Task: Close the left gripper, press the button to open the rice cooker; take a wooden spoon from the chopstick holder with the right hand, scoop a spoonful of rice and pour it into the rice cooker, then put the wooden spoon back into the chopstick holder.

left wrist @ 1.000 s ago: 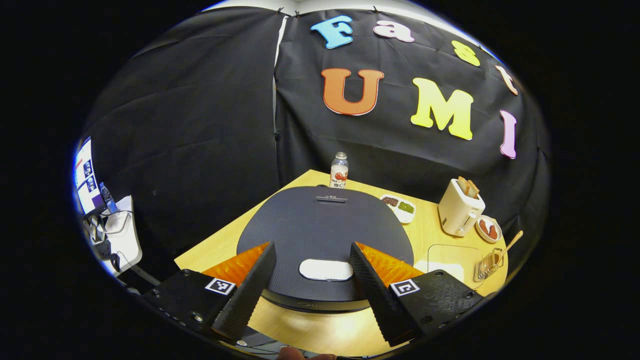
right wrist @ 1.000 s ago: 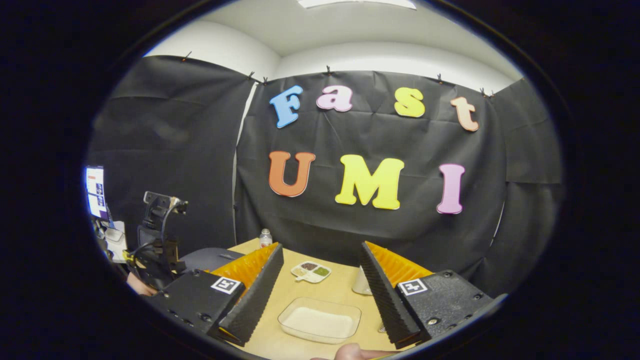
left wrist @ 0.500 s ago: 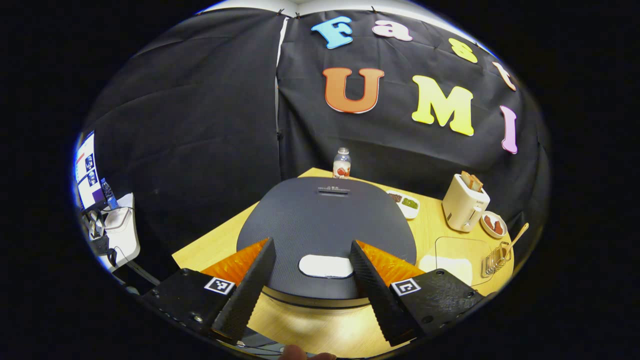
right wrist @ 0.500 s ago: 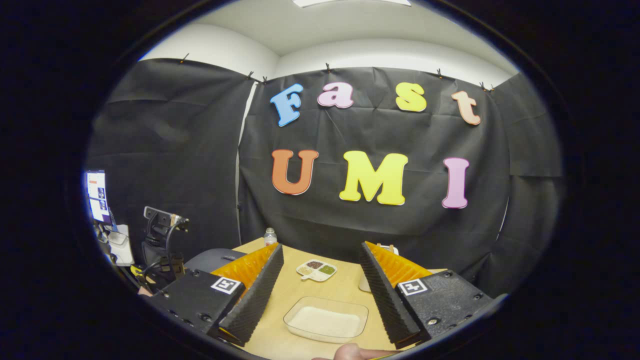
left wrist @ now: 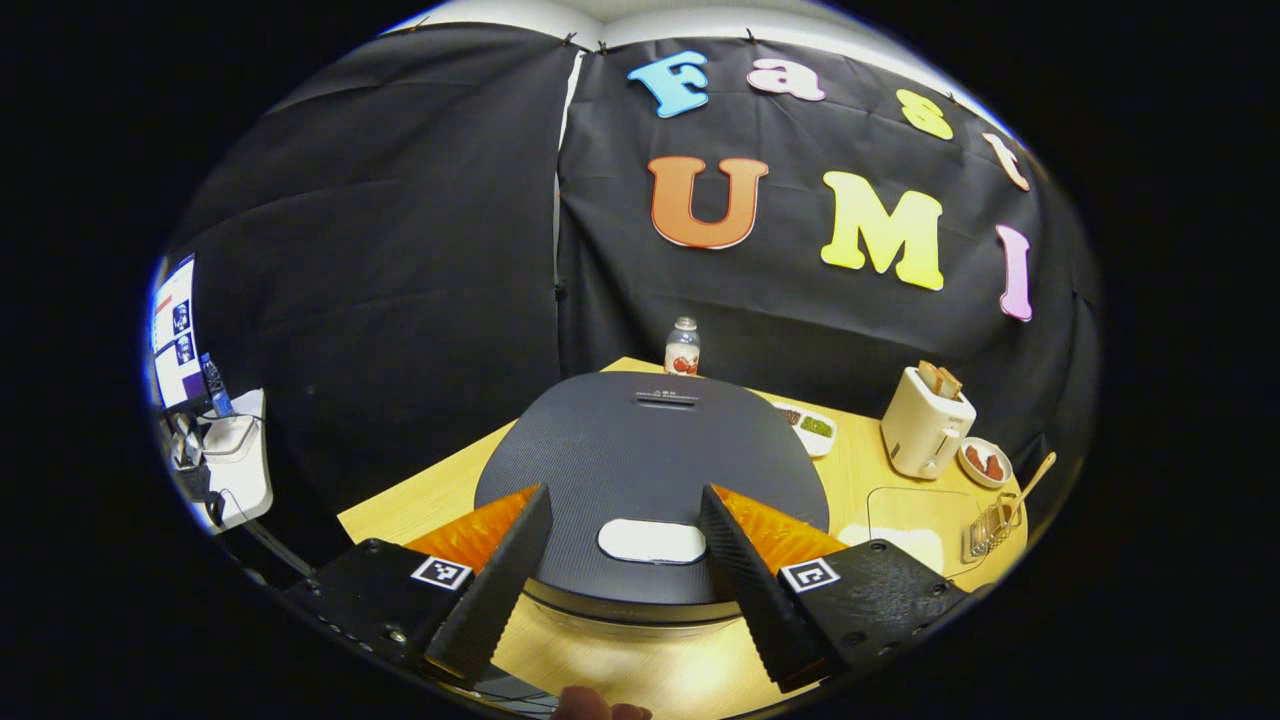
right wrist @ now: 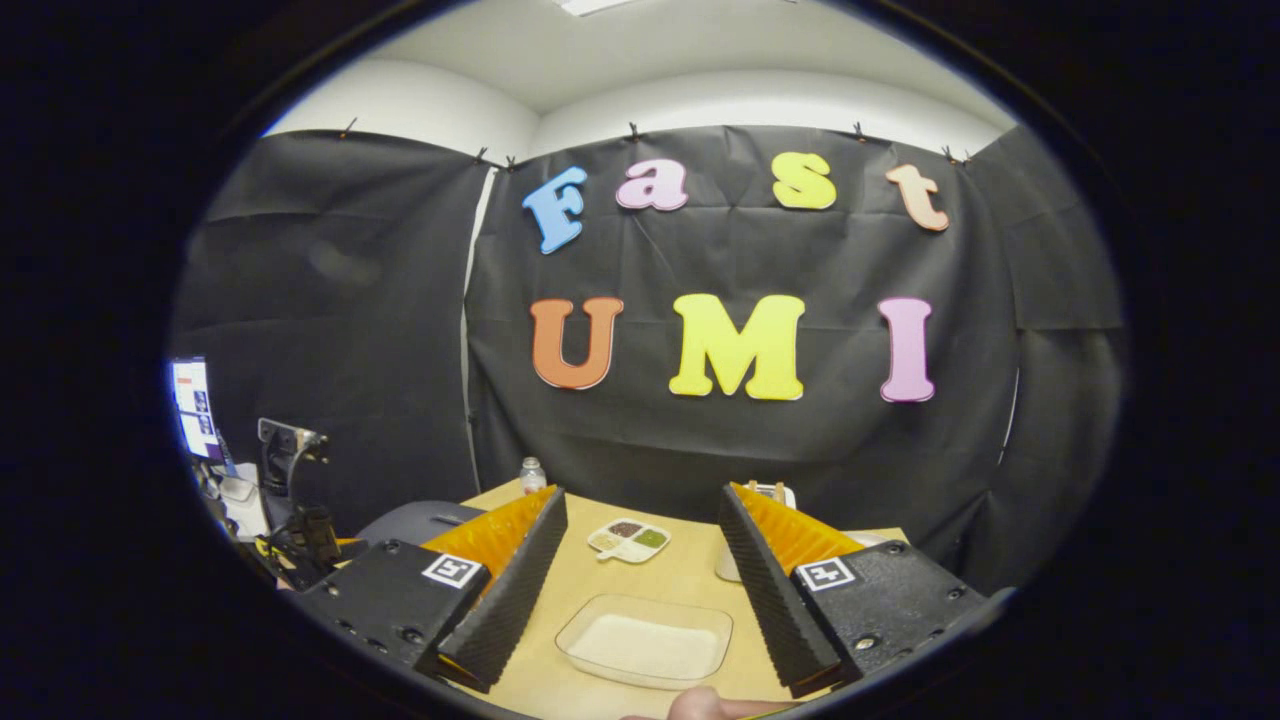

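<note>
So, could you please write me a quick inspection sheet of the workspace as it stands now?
Surface: wooden table.
Job's things: rice cooker lid down, white button unpressed; wooden spoon in chopstick holder; rice tray.
Clutter: bottle, toaster, divided dish, small bowl.
Grippers: left gripper open, straddling the button; right gripper open above the tray.
Cables: by the screen.
Surroundings: black cloth wall.

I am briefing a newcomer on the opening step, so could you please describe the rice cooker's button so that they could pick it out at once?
Find the big dark rice cooker on the wooden table. On the near edge of its closed lid, between the open left gripper fingers, lies the button. It is a pale flat oval, the one light patch on the dark lid.
</note>
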Motion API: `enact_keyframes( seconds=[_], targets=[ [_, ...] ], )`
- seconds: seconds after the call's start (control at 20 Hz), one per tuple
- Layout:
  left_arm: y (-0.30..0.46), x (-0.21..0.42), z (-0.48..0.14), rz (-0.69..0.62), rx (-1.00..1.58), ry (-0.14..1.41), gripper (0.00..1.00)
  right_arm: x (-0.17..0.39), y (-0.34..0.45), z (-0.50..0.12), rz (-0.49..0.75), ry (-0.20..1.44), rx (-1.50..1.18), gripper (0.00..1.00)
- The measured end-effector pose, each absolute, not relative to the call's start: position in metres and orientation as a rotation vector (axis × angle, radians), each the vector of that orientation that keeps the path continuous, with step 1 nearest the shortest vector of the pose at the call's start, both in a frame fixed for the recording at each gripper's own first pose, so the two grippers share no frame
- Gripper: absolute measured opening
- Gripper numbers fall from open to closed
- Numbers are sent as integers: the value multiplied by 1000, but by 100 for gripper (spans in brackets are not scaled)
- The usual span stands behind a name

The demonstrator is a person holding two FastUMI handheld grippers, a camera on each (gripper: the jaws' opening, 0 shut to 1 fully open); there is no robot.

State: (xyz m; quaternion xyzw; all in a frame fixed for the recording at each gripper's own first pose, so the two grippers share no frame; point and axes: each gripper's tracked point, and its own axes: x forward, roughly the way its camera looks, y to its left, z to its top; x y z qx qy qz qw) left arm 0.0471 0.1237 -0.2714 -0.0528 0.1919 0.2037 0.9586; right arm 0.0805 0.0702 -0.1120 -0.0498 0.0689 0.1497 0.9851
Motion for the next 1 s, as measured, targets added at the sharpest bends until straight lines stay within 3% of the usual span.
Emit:
enact_keyframes(
  seconds=[0.25, 0.5, 0.8, 1.0],
  targets=[
    [112, 50, -243, 386, -133, 346, 95, 97, 44, -115, 305, 137, -83, 100],
    [96, 47, -163, 341, -98, 220, 95, 96, 32, -100, 261, 122, -52, 99],
    [79, 17, -58, 217, -35, 53, 95, 57, 37, -60, 179, 44, -59, 99],
    [58, -6, -26, 105, -60, 20, 94, 14, 47, -44, 125, 40, -76, 98]
  ],
)
